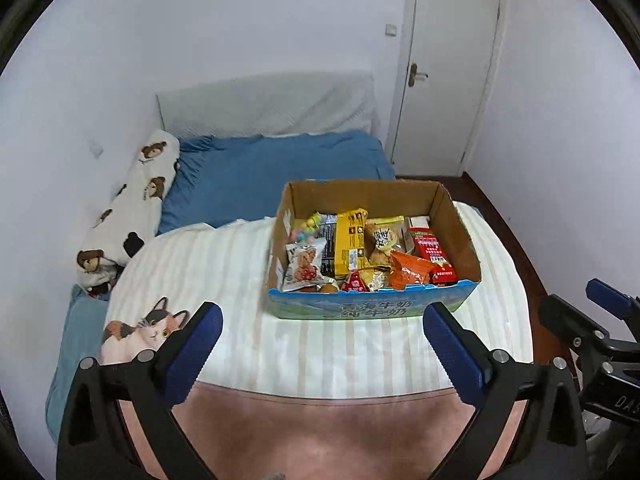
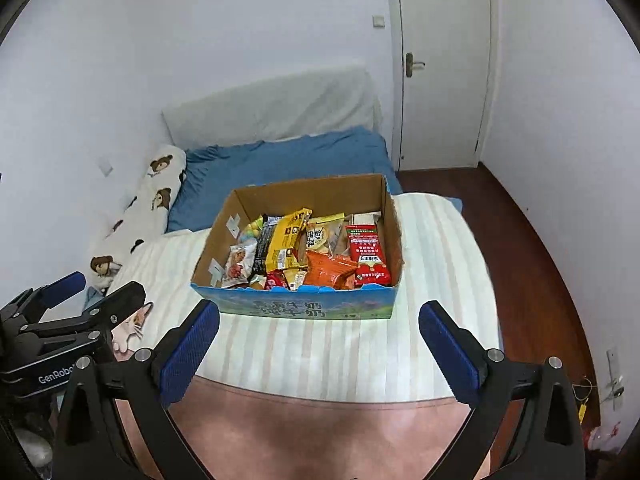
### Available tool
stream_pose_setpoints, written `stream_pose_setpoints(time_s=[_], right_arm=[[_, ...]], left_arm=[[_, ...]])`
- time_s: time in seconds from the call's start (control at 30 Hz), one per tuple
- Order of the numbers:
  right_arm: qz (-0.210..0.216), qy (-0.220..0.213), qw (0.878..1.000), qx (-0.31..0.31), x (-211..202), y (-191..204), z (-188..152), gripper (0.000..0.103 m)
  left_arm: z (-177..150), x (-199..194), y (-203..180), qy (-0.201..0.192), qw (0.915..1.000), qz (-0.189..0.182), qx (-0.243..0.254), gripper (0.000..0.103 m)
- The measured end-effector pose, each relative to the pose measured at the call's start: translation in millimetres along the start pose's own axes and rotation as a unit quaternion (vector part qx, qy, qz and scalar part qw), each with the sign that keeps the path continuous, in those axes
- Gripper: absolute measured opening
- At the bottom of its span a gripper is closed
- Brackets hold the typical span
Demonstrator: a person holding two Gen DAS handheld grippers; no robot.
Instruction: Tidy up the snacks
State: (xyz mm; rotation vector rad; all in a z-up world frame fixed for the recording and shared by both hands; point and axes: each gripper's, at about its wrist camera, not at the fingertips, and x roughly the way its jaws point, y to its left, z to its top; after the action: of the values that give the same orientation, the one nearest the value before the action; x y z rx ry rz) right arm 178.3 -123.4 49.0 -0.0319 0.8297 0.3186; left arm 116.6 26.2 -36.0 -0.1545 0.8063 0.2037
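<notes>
On the striped bed cover (image 1: 320, 344), seen from the left wrist camera, sits a cardboard milk box (image 1: 374, 304) full of snacks. It lies at about 1 o'clock from the left gripper (image 1: 322, 320), near but not touching. This claw is spread wide and holds nothing. In the box I can pick out a yellow packet (image 1: 351, 246), a red packet (image 1: 433, 254), an orange packet (image 1: 410, 272) and a white cookie packet (image 1: 304, 266). The box runs long from side to side. The right gripper (image 1: 600, 312) pokes in at 3 o'clock – its side is cut off, but it looks open.

From the right wrist camera, the same box (image 2: 300, 308) is straight ahead at 12 o'clock from the right gripper (image 2: 319, 320), also wide and empty. The red packet (image 2: 370, 256) is on this claw's side, so I think the right hand is nearer to it. The white cookie packet (image 2: 239, 264) sits toward the left gripper (image 2: 96, 292), which shows at 9 o'clock.

The snacks are piled up – the ones below are hidden, and the box's front wall covers the nearest ones. Small labels are too blurry to read.
</notes>
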Motion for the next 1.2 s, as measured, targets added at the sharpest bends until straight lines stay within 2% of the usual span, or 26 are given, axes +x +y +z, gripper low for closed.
stream_pose_setpoints(time_s=[0.3, 0.53, 0.87, 1.2], right_arm=[[-0.002, -0.029, 0.999, -0.017, -56, 8, -17, 0.102], [0.003, -0.036, 0.999, -0.016, -68, 8, -20, 0.102], [-0.014, -0.046, 0.999, -0.011, -58, 5, -14, 0.102], [-0.030, -0.040, 0.999, 0.004, -17, -3, 6, 0.102]], left_arm=[[-15, -44, 4, -0.025, 0.9996, 0.002, -0.009, 0.103], [-20, -60, 3, -0.040, 0.9992, 0.004, -0.006, 0.103], [-13, -46, 2, -0.034, 0.9994, 0.002, -0.004, 0.103], [9, 1, 0, -0.019, 0.9997, 0.017, -0.004, 0.103]])
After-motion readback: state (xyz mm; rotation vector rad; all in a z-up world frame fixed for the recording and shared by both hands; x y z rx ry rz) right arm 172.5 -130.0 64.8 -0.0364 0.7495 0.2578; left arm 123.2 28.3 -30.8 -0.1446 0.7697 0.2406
